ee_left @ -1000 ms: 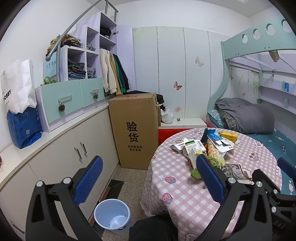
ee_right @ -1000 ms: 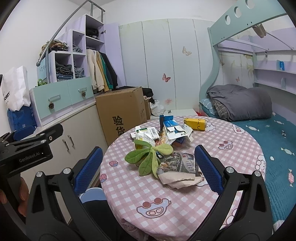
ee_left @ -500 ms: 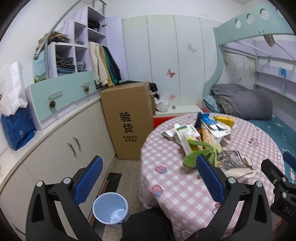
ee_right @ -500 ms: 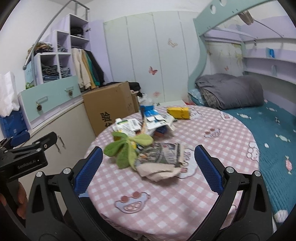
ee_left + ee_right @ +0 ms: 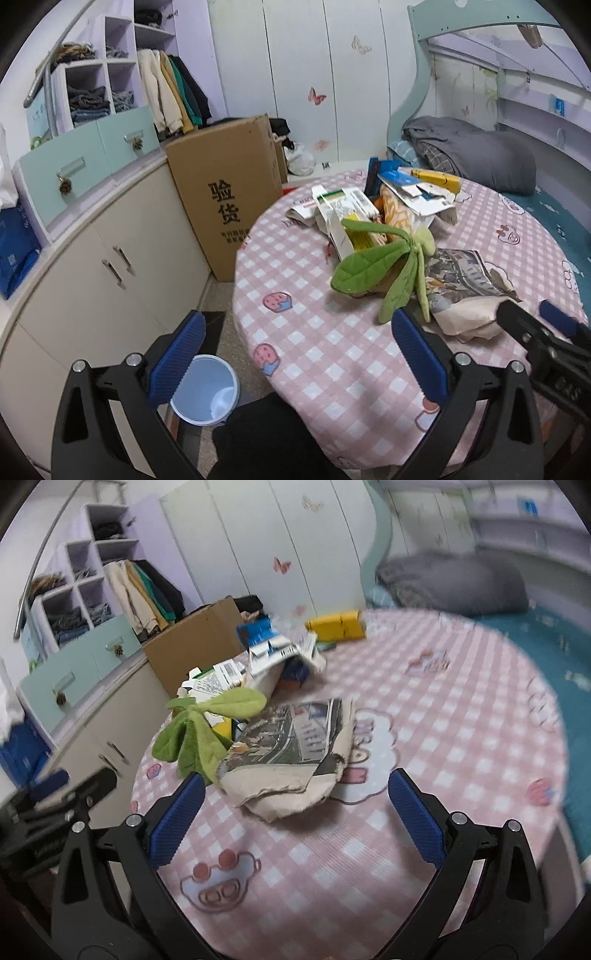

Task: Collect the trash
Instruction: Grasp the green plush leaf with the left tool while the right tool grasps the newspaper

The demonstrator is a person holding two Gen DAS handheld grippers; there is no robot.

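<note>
Nothing is collected yet: the torn newspaper (image 5: 291, 734) and cartons lie on the round table (image 5: 461, 738); the blue bin (image 5: 205, 389) beside it looks nearly empty. Both the left gripper (image 5: 295, 354) and right gripper (image 5: 295, 816) are spread wide, holding nothing.

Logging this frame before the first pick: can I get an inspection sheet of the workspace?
Surface: round table with pink checked cloth, cartoon prints.
Job's things: torn newspaper on beige crumpled paper; white, blue and yellow flattened cartons in a pile; yellow box behind; pale blue plastic bin on the floor left of the table.
Clutter: green plush leaf toy lying against the newspaper.
Grippers: left hand-held gripper open, over the table's edge and bin; right hand-held gripper open, facing the newspaper, not touching.
Cables: nothing seen.
Surroundings: brown cardboard box, cream cabinets, bunk bed with grey duvet.
</note>
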